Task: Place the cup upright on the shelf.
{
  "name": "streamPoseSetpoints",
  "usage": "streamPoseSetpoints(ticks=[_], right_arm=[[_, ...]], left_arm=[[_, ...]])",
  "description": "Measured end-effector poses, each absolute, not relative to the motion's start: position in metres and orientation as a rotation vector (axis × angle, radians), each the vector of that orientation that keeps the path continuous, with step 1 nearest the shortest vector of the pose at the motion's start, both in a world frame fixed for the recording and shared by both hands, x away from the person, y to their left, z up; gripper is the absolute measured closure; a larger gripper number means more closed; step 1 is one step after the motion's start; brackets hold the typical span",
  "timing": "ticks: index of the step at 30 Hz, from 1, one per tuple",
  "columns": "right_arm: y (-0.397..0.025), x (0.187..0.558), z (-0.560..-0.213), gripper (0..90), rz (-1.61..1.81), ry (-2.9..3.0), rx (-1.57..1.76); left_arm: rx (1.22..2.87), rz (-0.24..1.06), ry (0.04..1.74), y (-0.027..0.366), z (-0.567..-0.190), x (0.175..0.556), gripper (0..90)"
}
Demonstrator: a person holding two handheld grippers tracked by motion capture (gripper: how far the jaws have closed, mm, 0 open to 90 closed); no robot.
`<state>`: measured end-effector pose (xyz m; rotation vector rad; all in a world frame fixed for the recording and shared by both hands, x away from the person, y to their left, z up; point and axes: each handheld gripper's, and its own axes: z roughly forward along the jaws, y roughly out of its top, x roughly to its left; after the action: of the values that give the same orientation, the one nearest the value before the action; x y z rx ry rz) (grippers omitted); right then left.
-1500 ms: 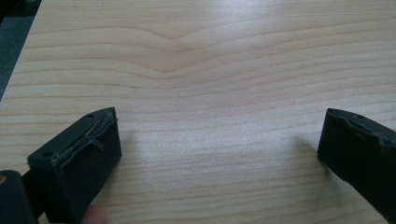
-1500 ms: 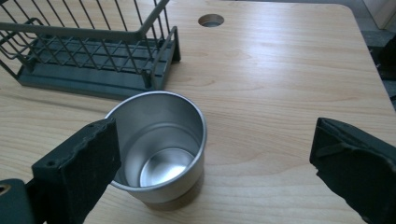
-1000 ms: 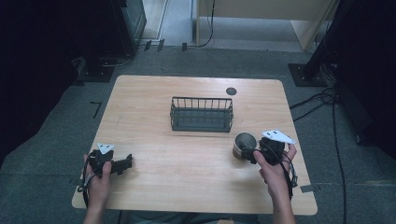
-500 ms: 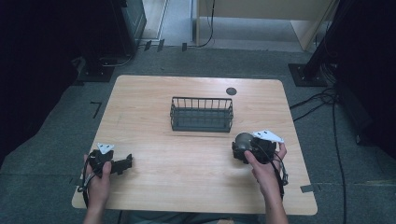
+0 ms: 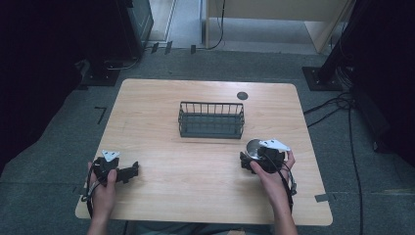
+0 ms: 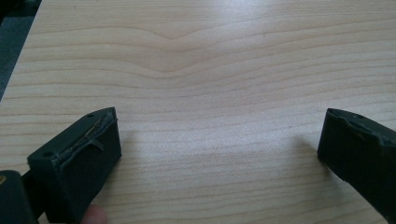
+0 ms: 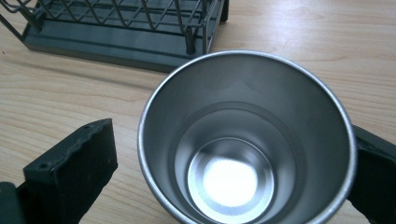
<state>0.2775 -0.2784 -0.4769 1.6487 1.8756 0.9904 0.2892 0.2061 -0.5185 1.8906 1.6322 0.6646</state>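
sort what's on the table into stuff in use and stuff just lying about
In use:
- steel cup, standing between the open jaws of the right gripper
- wire basket, right beside the cup

Lying about:
- dark round disc near the table's far edge
- left gripper, open over bare wood

High view: tabletop [image 5: 205, 176] evenly lit from above, surroundings dark, corners nearly black; soft, slightly grainy. Left gripper view: sharp wood grain, faint shadows beside the tongs [image 6: 219, 154]. Right gripper view: bright glare spot in the steel cup [image 7: 233, 179] bottom; basket [image 7: 116, 23] slightly soft.
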Motion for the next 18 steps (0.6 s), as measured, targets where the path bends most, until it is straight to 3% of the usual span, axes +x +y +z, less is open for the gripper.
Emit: streamPoseSetpoints(ticks=[10, 18], right_arm=[[-0.275, 0.28, -0.488, 0.5, 0.942, 1.884, 1.669], [-0.276, 0.28, -0.491, 16.9, 0.905, 1.825, 1.68]], left_arm=[[1.891, 0.665, 1.632, 0.206, -0.519, 0.289, 0.0], [1.89, 0.665, 1.632, 0.206, -0.519, 0.289, 0.0]])
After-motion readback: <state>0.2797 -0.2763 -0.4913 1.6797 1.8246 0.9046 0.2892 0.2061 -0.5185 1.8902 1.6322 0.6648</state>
